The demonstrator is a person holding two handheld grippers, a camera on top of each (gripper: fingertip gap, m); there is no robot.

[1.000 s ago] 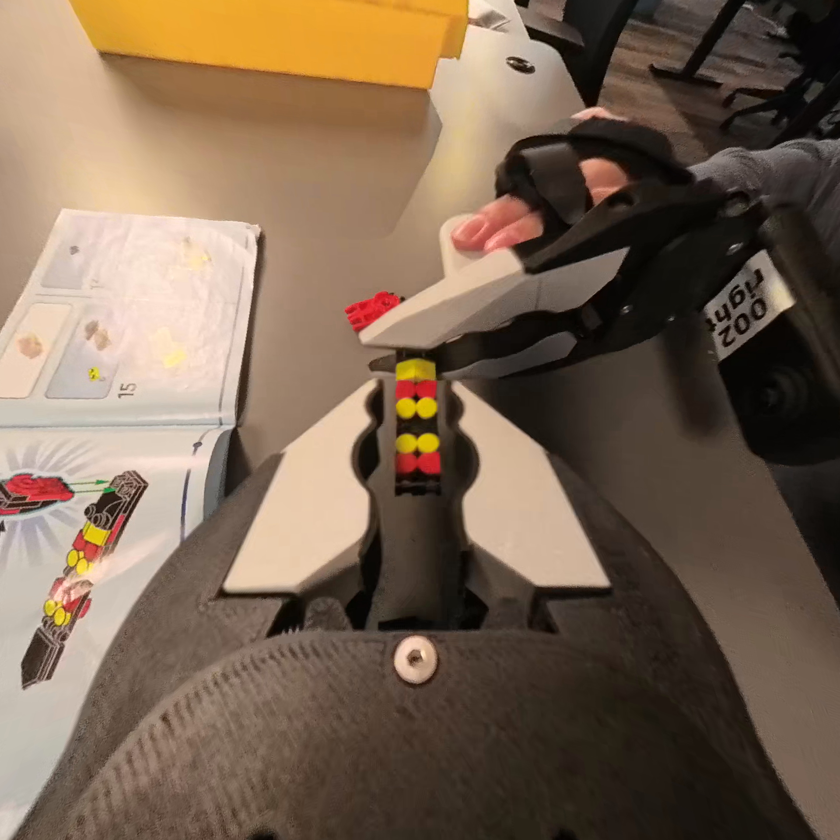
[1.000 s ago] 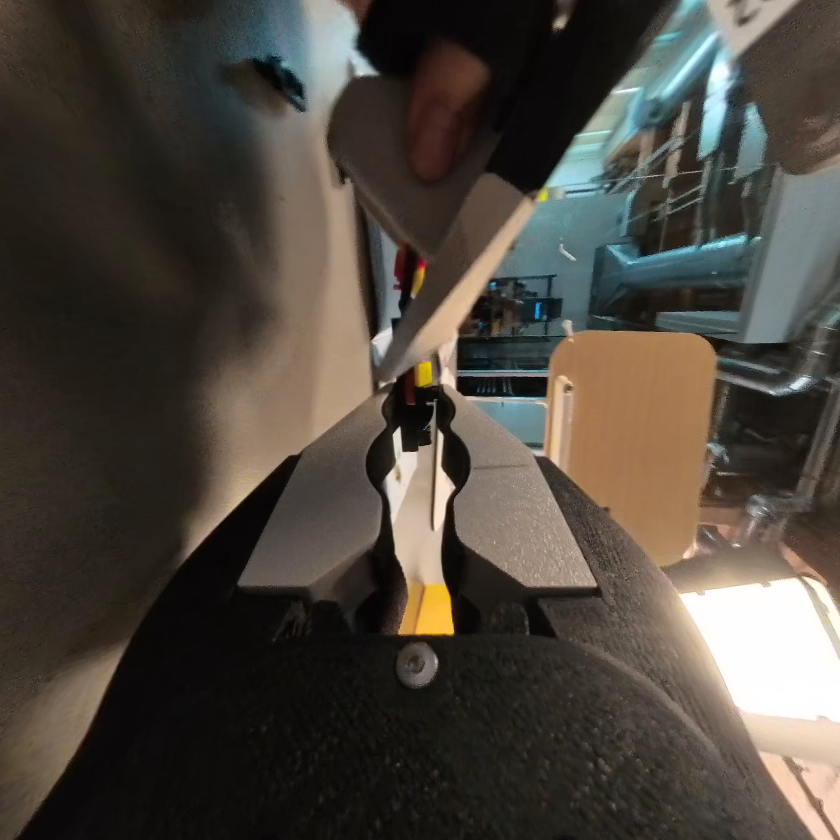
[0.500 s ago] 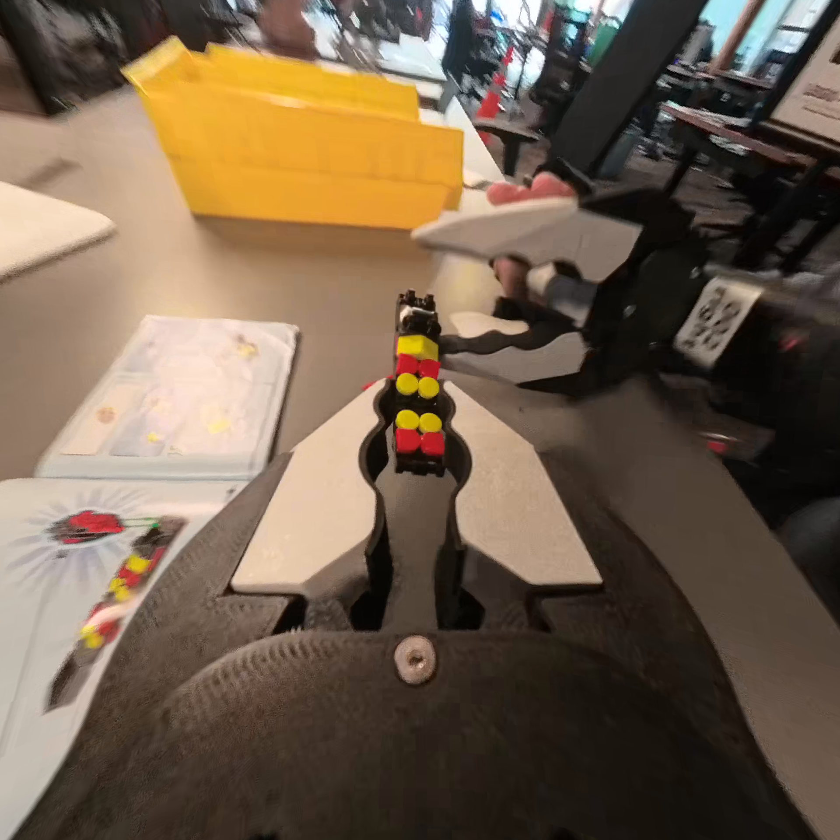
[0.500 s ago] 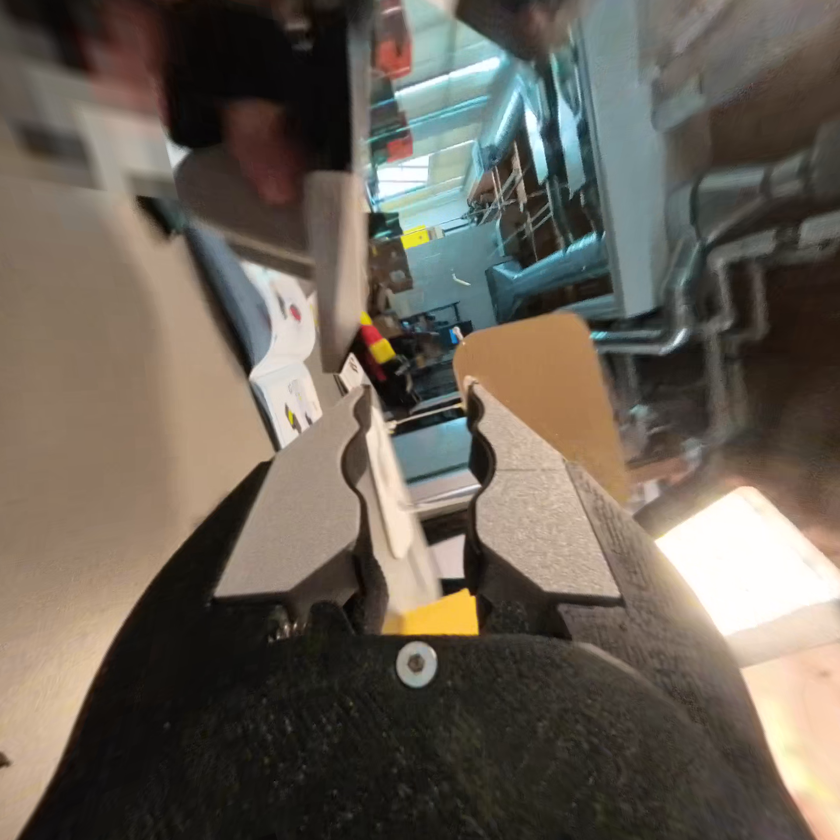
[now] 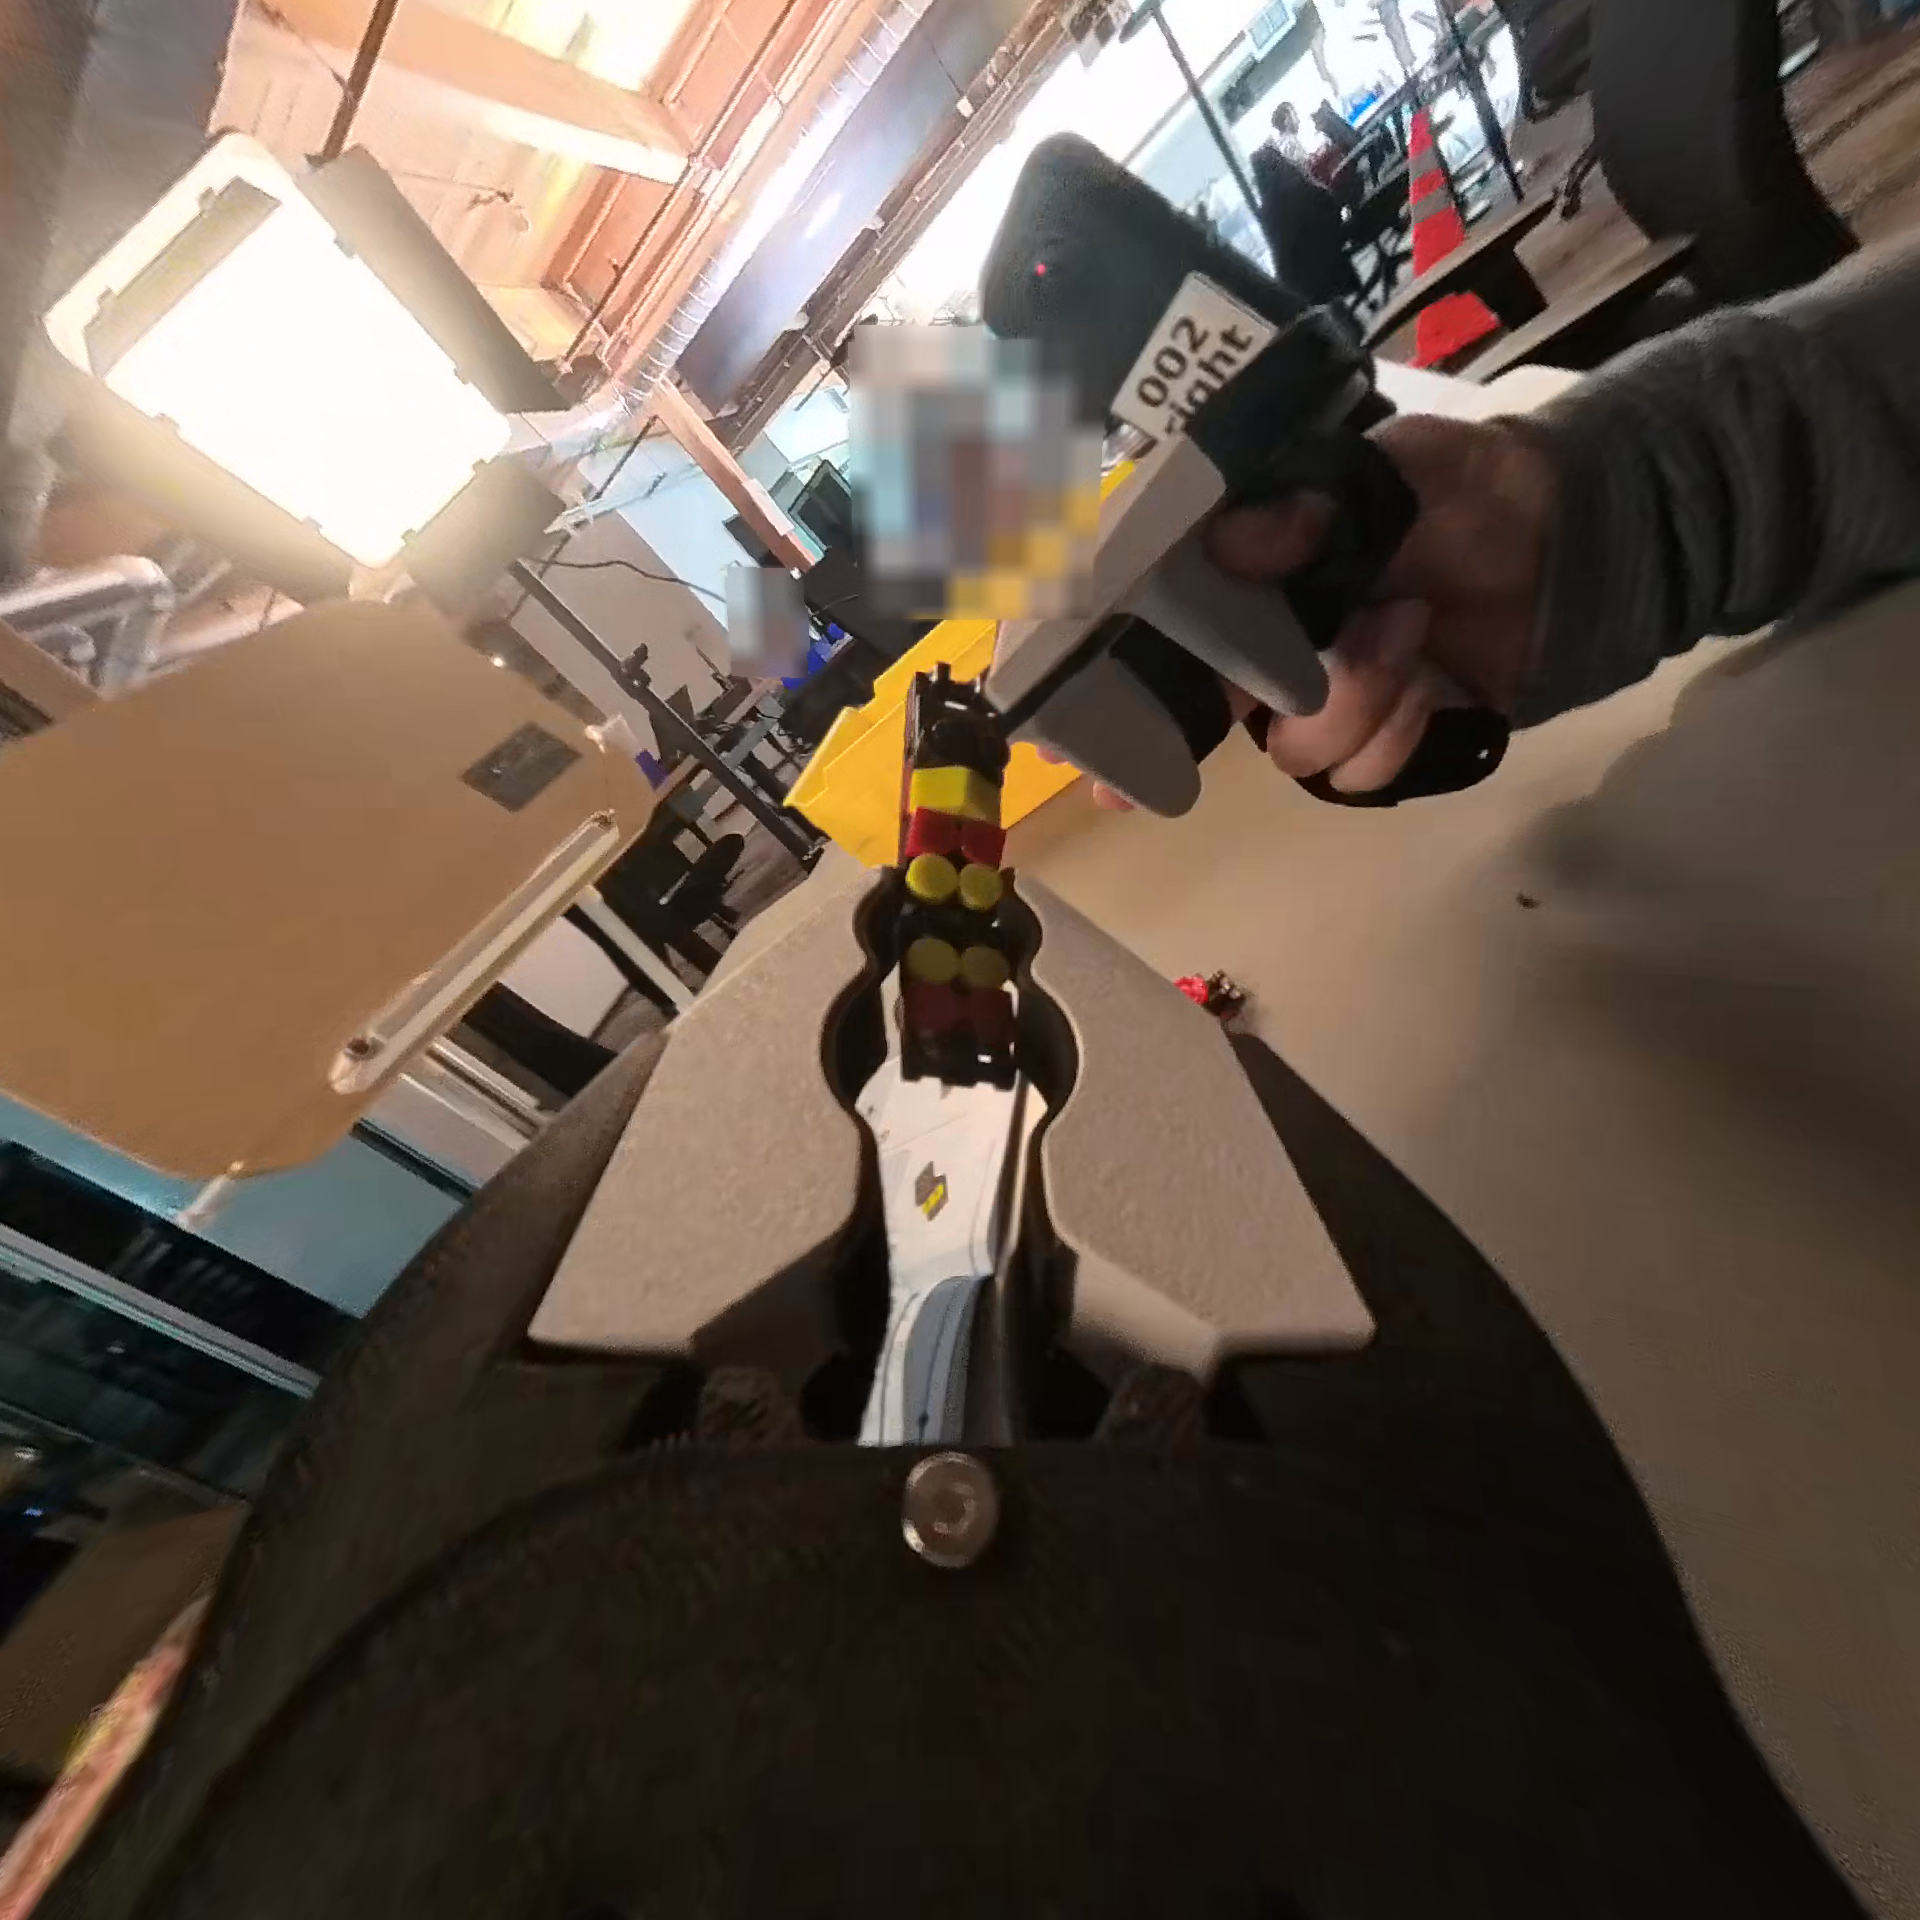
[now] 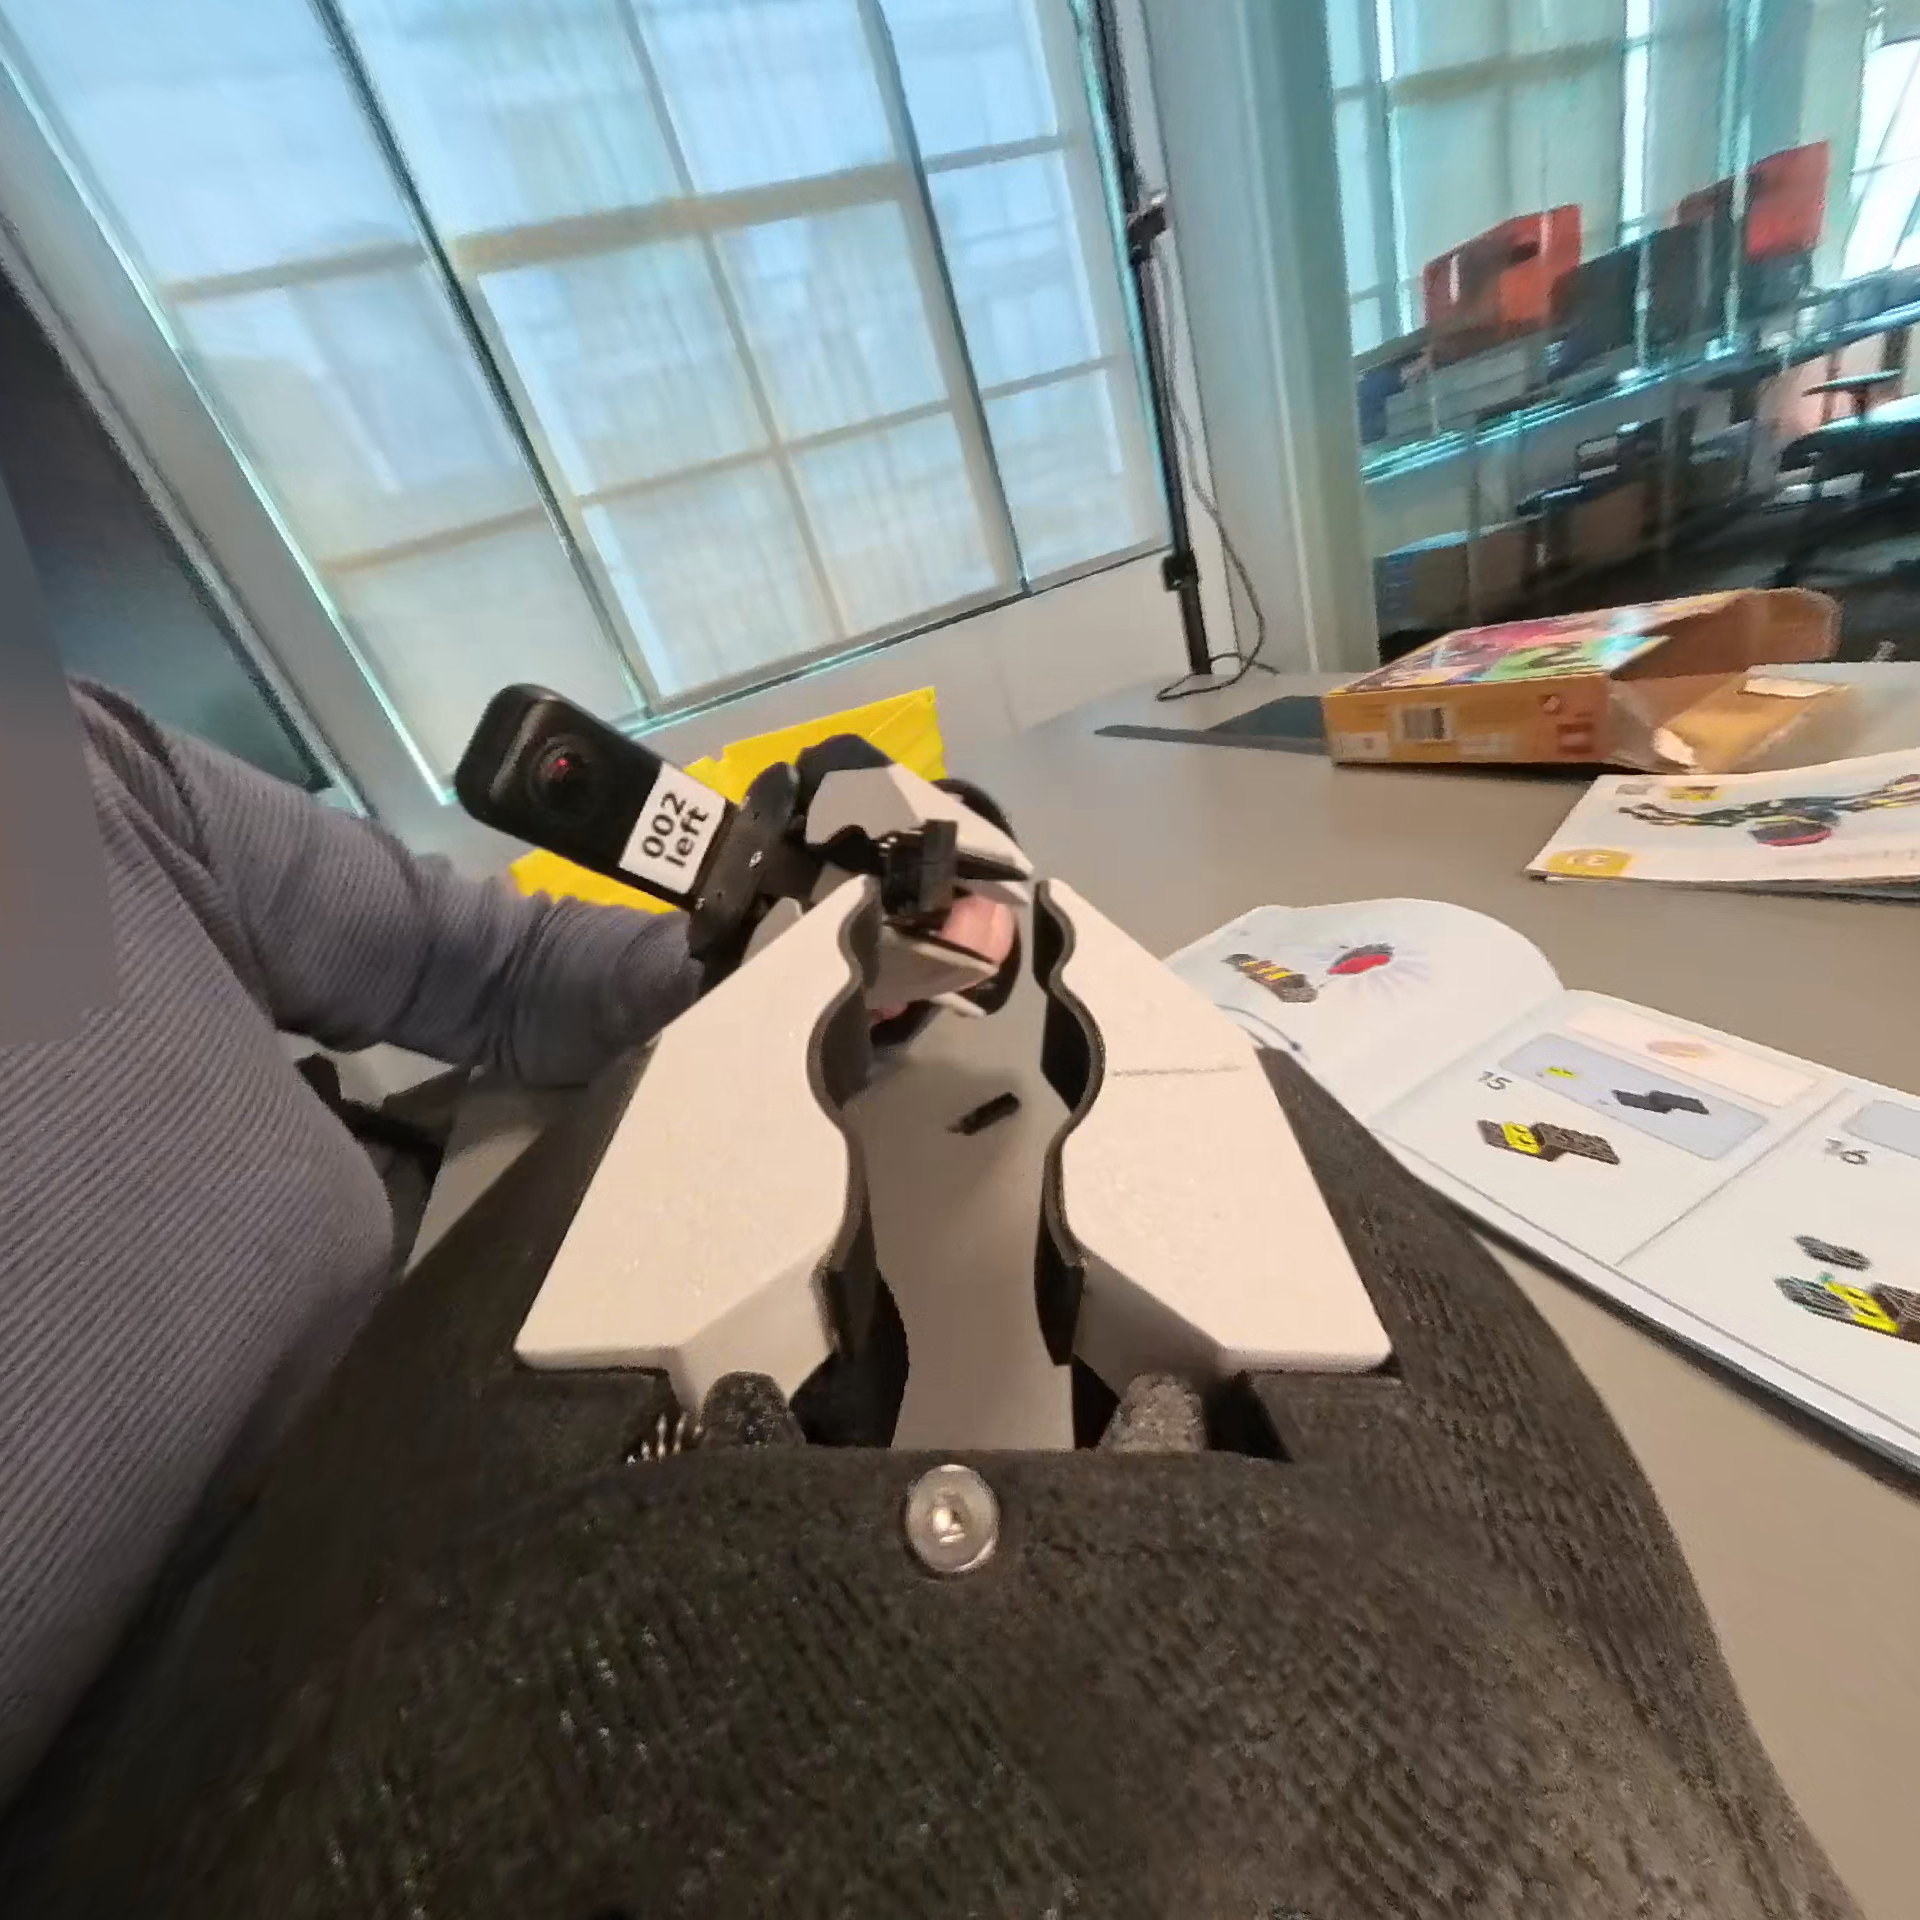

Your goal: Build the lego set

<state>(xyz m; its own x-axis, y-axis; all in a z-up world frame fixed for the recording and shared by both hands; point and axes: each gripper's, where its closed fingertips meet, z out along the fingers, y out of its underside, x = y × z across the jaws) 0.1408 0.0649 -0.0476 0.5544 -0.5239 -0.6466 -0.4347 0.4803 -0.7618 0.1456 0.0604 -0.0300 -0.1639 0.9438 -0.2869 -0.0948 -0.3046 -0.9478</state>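
My left gripper [image 5: 951,896] is shut on a thin black lego strip [image 5: 954,831] with red and yellow pieces on top. It holds the strip in the air, tilted up, with the far end sticking out past the fingertips. My right gripper [image 6: 945,899] is open and empty. It faces the left gripper, and its fingertips are right by the strip's black end [image 6: 920,868]. In the left wrist view the right gripper's fingers [image 5: 1143,603] come in from the upper right and reach the strip's tip. A small red lego piece [image 5: 1205,987] lies on the table.
An open instruction booklet [image 6: 1558,1122] lies on the grey table [image 6: 1195,810] at the right, with a second booklet [image 6: 1745,831] and an opened lego box [image 6: 1558,686] behind it. A yellow bin [image 6: 831,738] stands behind the left gripper. A small black piece [image 6: 985,1114] lies on the table. The grippers are tip to tip, or close to it.
The right gripper let go of the strip's end, opened and swung round to face the left gripper. The left gripper lifted and tilted the strip upward.
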